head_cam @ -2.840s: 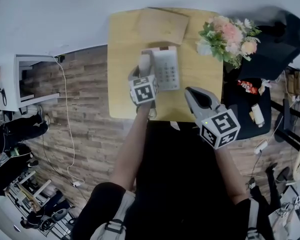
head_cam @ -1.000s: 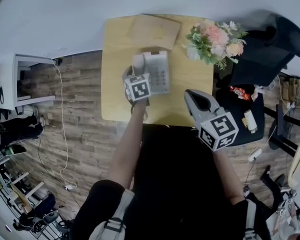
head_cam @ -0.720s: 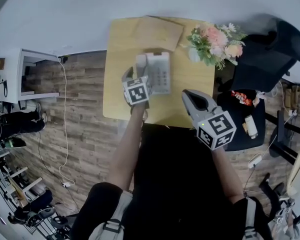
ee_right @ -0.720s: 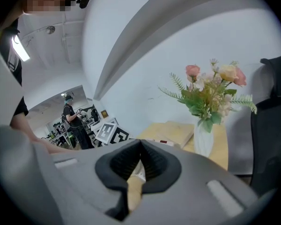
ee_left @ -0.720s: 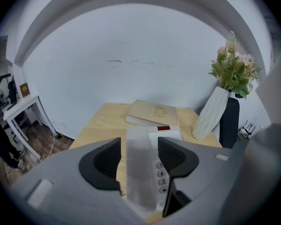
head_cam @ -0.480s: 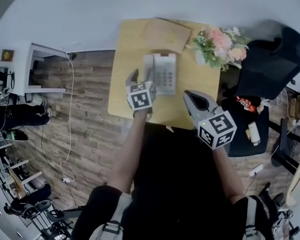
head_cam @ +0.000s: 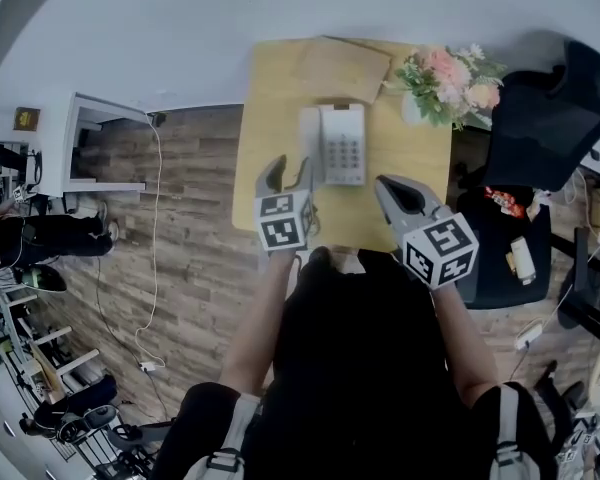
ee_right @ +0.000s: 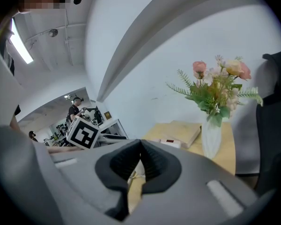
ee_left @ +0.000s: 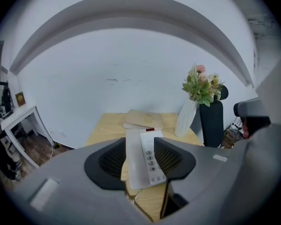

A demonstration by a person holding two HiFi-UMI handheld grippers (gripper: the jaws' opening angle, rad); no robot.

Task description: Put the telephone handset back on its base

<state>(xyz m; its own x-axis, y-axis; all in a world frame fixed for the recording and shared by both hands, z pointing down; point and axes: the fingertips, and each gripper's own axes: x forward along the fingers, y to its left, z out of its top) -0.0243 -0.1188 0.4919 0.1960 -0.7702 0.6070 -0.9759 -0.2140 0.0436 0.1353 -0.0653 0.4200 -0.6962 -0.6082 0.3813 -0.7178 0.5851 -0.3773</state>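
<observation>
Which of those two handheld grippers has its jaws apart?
The left gripper: its jaws, just closing partway, stand apart and empty; on the right gripper they meet.

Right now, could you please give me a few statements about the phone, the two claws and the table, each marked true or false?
1. The white telephone handset lies on its white keypad base. True.
2. The left claw grips the handset. False: its jaws stand apart with nothing between them, have just been closing a little, and are short of the phone.
3. The right claw has its jaws together, empty. True.
4. The white vase of pink flowers stands on the floor. False: it stands on the light wooden table, to the right of the phone.
</observation>
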